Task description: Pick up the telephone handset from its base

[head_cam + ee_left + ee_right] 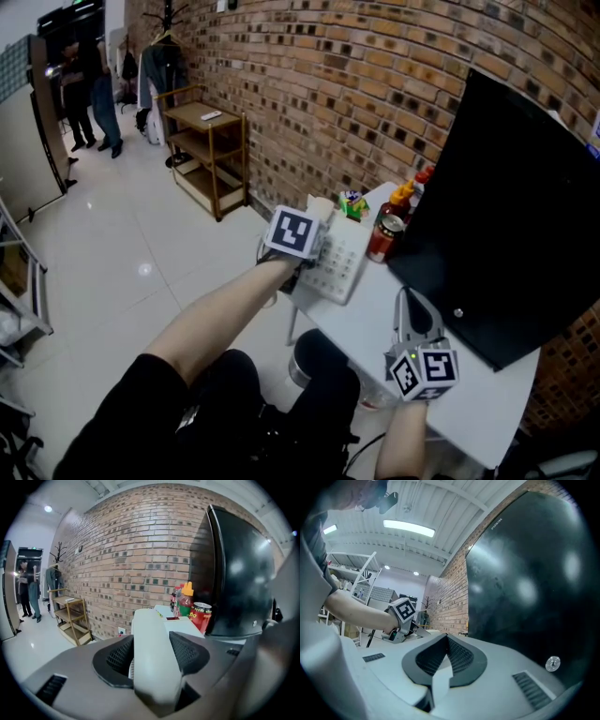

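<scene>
A white telephone (343, 265) sits on the white table (370, 328) near its left edge. My left gripper (317, 249) is over the phone's left side, marker cube on top. In the left gripper view the white handset (153, 667) lies lengthwise between the jaws of the left gripper (151, 637), and both dark pads (119, 656) rest against its sides. The phone base shows just beyond it. My right gripper (406, 306) lies on the table further right, shut with nothing in it; its pads meet at the tip (447, 638).
A big black monitor (506, 216) stands close on the right, just beyond the right gripper. Sauce bottles and a red can (386, 234) stand behind the phone. A brick wall runs behind the table. A wooden shelf (206, 141) and people (89, 94) are far off left.
</scene>
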`<state>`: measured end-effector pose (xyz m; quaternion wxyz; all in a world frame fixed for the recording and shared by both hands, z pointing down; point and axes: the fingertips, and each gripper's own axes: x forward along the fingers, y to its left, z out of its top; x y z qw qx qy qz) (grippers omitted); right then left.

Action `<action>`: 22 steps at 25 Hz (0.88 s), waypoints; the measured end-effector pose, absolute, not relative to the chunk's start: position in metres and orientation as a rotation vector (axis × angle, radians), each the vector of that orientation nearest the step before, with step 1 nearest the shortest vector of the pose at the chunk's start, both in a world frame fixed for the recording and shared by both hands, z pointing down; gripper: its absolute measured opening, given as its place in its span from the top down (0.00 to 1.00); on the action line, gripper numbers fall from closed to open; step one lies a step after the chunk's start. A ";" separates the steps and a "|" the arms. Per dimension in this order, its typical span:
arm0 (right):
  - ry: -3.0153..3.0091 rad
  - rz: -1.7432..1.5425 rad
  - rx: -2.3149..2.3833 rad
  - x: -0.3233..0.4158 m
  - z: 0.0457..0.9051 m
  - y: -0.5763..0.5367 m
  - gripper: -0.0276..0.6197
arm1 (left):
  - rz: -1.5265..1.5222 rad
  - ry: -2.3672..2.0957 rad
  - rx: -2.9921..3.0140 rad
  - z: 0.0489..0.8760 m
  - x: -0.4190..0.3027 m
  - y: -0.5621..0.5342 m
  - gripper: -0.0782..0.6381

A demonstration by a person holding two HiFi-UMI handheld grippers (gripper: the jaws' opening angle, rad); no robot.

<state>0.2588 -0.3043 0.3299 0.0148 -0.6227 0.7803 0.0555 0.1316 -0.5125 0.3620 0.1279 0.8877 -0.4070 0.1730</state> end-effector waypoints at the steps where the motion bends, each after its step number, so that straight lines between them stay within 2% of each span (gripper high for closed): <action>1: 2.430 0.184 -1.945 0.258 0.329 -0.304 0.94 | 0.468 -1.155 2.595 0.360 0.134 -0.507 0.55; 4: 2.435 0.200 -1.957 0.257 0.329 -0.303 0.94 | 0.375 -1.176 2.613 0.351 0.123 -0.497 0.57; 9: 2.433 0.242 -1.980 0.256 0.327 -0.300 0.94 | 0.045 -1.119 2.704 0.310 0.101 -0.478 0.57; 22: 2.423 0.291 -1.983 0.260 0.314 -0.280 0.94 | -0.687 -0.493 2.802 0.233 0.038 -0.405 0.57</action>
